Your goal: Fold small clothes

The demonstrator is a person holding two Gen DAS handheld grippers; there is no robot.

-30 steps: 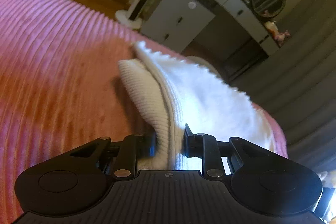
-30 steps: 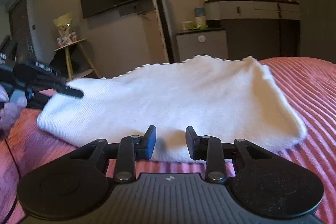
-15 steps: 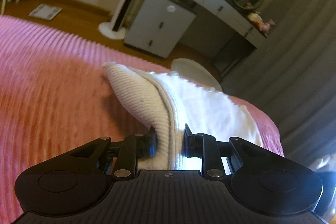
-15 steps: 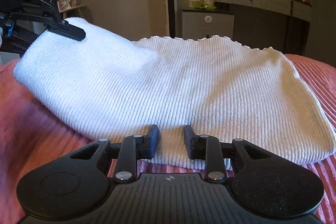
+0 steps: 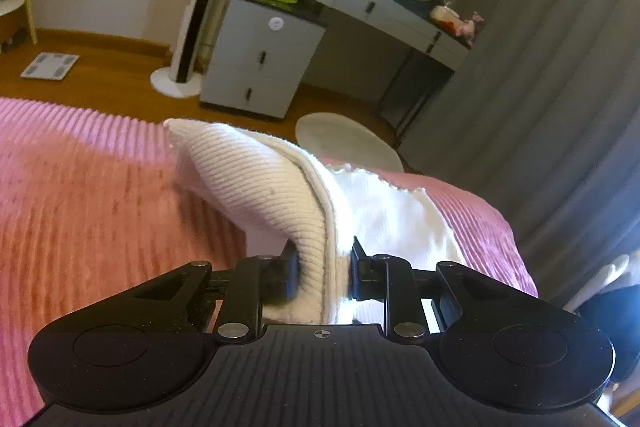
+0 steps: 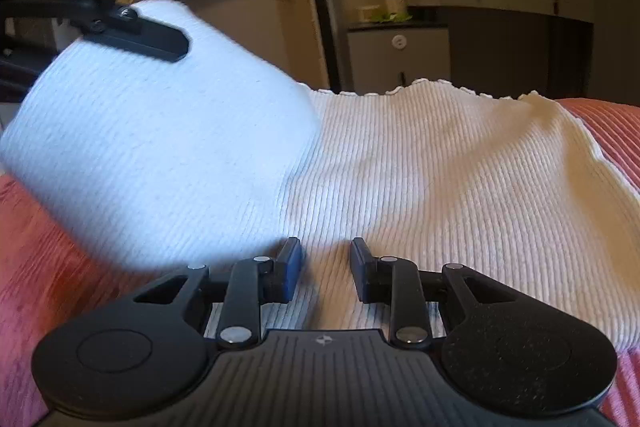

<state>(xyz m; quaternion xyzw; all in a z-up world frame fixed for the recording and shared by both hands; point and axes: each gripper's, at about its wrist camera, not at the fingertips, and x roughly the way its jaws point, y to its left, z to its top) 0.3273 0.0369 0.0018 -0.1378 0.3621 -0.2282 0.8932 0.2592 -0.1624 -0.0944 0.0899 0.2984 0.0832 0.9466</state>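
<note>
The left gripper jaws pinch the white ribbed garment, lifting its left end off the pink bed, while the right gripper jaws pinch its near edge

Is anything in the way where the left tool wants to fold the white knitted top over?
Nothing visible is. The left tool is shut on one end of the white knitted top, lifted over the flat part. That part is bare, and only the pink bedspread lies around it.
</note>
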